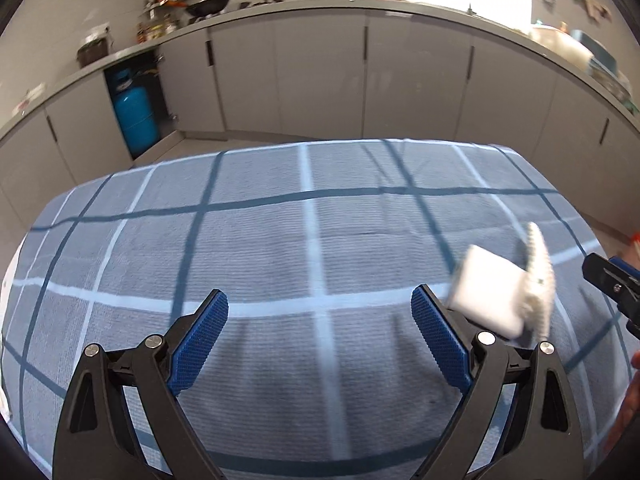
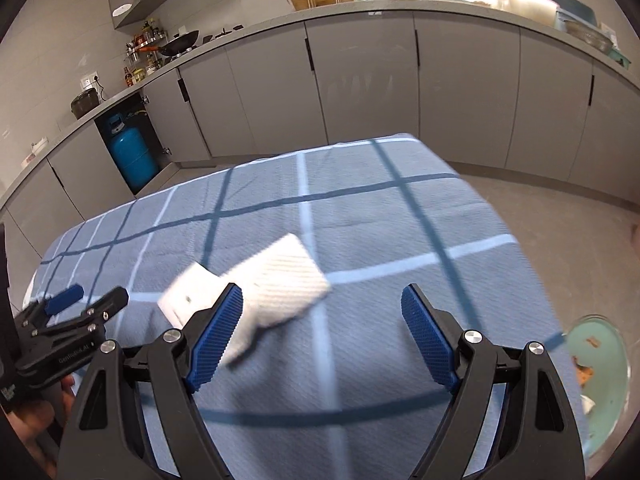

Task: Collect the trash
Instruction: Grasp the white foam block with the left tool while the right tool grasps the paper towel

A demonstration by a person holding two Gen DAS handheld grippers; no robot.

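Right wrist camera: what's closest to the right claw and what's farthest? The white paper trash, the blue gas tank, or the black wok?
1. The white paper trash lies on the checked tablecloth, right by the right claw, at its left fingertip.
2. The blue gas tank stands past the table, far left, in an open cabinet.
3. The black wok sits on the counter, upper left, behind the tank.

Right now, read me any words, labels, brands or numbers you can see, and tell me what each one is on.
"GenRobot.AI", small and only just legible: on the black body of the left gripper, seen from the right wrist view.
Bottles and jars on the spice rack: labels too small to read.
White trash on the tablecloth: blurred, no print readable.
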